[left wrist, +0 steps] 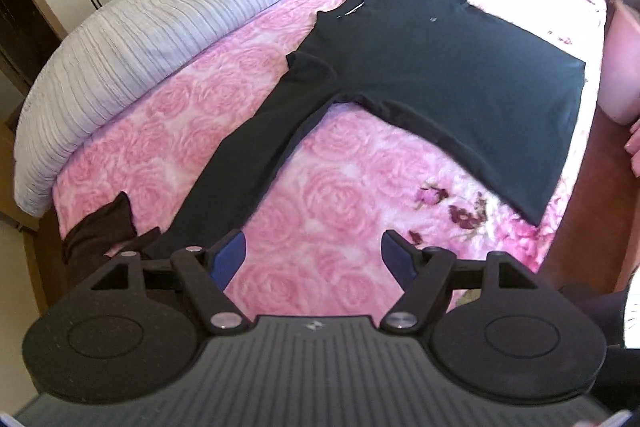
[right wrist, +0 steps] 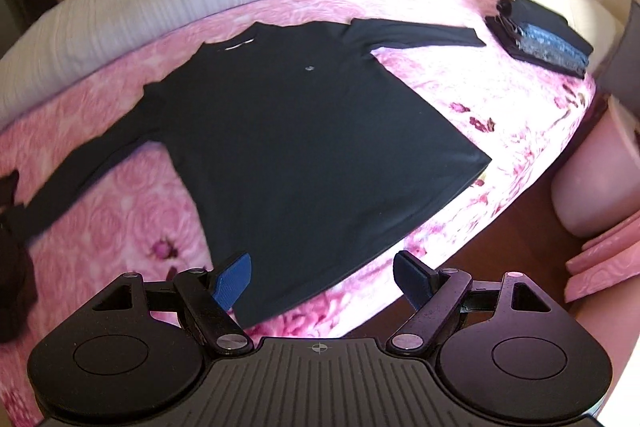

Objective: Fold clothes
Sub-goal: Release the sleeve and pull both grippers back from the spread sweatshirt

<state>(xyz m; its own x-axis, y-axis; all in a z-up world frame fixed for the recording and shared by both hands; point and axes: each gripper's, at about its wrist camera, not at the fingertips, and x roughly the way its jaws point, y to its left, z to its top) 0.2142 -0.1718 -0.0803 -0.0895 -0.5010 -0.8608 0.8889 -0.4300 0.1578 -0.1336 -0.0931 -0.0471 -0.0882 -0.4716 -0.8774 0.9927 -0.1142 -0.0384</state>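
Black long-sleeved shirt (right wrist: 304,139) lies flat on the pink bedspread (left wrist: 320,187); left gripper (left wrist: 314,255) and right gripper (right wrist: 322,277) fingers spread, empty.

bright daylight pouring in from the far right, pink bedspread (left wrist: 340,187) blown out white up there, heavy fisheye bending at the edges, black shirt (right wrist: 304,131) a detail-free blob, right wrist view motion-smeared
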